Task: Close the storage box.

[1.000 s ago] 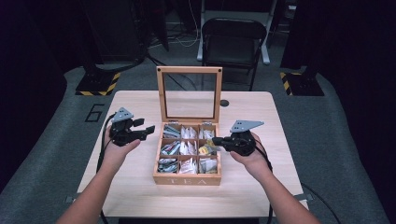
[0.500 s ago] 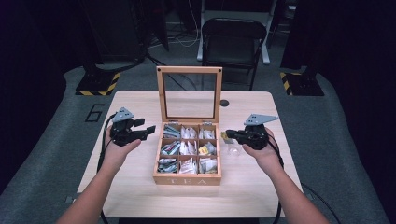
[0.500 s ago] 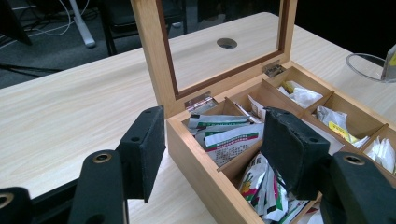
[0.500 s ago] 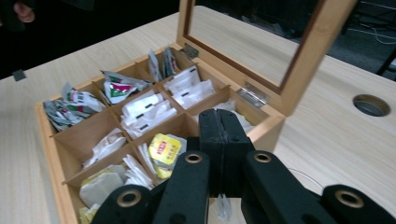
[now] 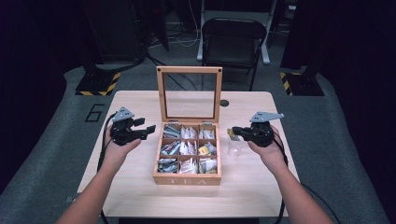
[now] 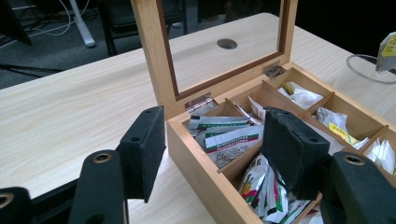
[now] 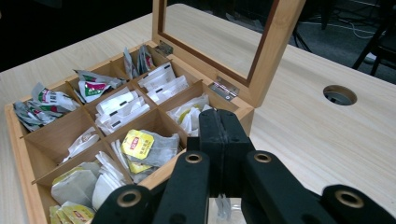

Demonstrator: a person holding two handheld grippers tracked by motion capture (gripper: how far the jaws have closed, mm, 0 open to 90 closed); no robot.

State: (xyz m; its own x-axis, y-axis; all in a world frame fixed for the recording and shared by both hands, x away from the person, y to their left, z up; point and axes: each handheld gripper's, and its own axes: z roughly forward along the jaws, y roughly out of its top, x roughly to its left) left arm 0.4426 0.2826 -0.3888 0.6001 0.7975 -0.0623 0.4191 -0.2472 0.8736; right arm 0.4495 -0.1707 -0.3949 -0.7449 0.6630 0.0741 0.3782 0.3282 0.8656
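shifts the right gripper [image 5: 236,132] sideways since a second ago, off the right edge of the tea box [image 5: 187,179] and out over a clear glass [image 5: 235,148] just beside the box. keeps the left gripper [image 5: 147,131] where it was, at the box's left side.

holds the right claw pressed together, pads flat against each other in the right gripper view [image 7: 223,135], clamped on a tea bag [image 5: 230,135]. carries that tea bag at the claw's tips, above the glass and apart from the box. shows the bag in the high view as a small pale scrap with a yellowish patch; in the left gripper view as a grey-white sachet [image 6: 387,46] with a yellow label, cut off by the frame edge and hanging over the glass rim [image 6: 369,70]. cannot tell whether the bag touches the glass.

holds the left claw apart, with nothing between the pads [image 6: 210,154], one pad outside the box wall and the other over the nearest compartments.

leaves the box open on the table [image 5: 247,186], with the glass-paned lid [image 5: 189,70] standing upright at the back. shows nine compartments in three rows, each with paper sachets: green-and-red printed ones on the left, white ones in the middle, and a yellow-labelled one [image 7: 138,143] like the held bag in the middle compartment of the right column.
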